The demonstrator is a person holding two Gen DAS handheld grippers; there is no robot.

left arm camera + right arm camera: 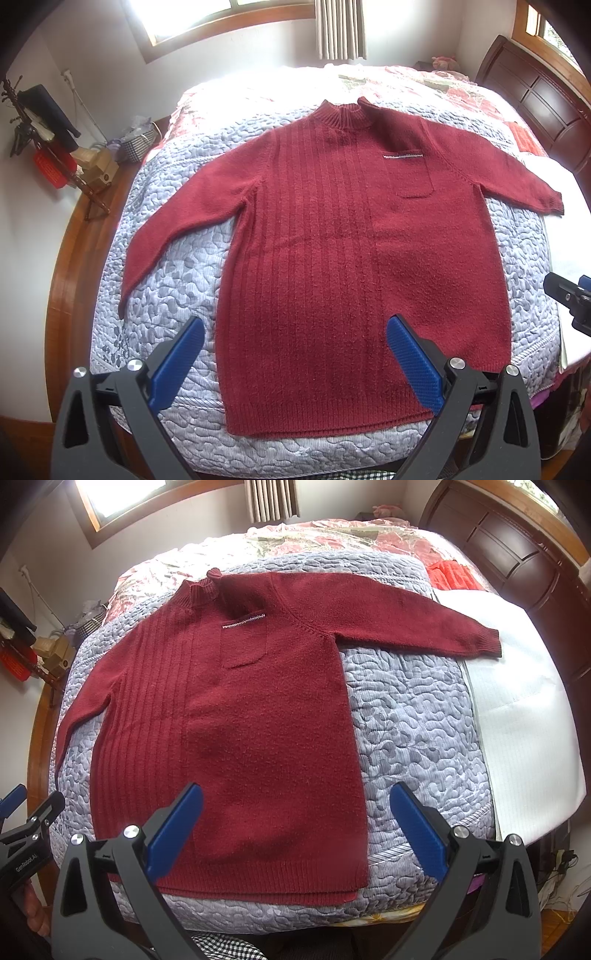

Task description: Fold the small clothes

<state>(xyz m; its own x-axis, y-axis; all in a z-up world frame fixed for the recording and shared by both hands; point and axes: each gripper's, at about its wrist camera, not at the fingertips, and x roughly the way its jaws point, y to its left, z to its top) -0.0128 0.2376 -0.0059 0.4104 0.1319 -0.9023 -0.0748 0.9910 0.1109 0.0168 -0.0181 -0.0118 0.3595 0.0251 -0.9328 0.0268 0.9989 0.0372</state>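
A dark red knit sweater (pixel 332 240) (pixel 229 720) lies flat and face up on a grey quilt (pixel 166 288) (pixel 413 716), collar away from me, both sleeves spread out. It has a ribbed left half and a chest pocket (pixel 410 173) with a silver trim. My left gripper (pixel 295 332) hovers open above the sweater's hem, near its lower left part. My right gripper (pixel 295 805) hovers open over the hem's right corner. Neither holds anything. The right gripper shows at the edge of the left wrist view (pixel 570 299), the left gripper at the edge of the right wrist view (pixel 26 823).
The quilt covers a bed with a wooden frame (pixel 59 288) and dark headboard (pixel 517 546). A white sheet (pixel 524 709) lies right of the sweater, under its right cuff. A floral bedspread (pixel 332 535) lies beyond. A rack with clutter (pixel 48 147) stands left of the bed.
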